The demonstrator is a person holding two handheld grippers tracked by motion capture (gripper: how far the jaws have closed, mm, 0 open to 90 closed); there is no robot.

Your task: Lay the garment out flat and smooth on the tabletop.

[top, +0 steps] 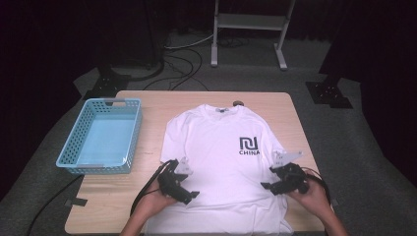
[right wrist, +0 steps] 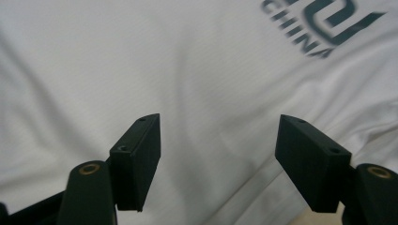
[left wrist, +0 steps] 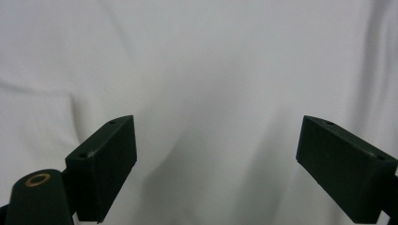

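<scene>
The left gripper (top: 189,189) hovered over the shirt's lower left, jaws spread wide on nothing; the right gripper (top: 270,182) likewise gaped empty at the lower right. The wooden table (top: 113,196) carried a white T-shirt (top: 216,147) laid flat at its centre, collar toward twelve o'clock. A blue perforated basket (top: 103,135) sat at nine o'clock. The chest print (top: 249,146) read "CHINA" under a dark logo.

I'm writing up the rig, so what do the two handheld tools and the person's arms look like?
Both are matt black. The left tool and right tool each end in two blocky rectangular jaws with small screw holes, brass-ringed holes behind them. A grey three-cornered plate sits on top of each and a black cable trails off. Forearms are bare, no sleeves.
</scene>
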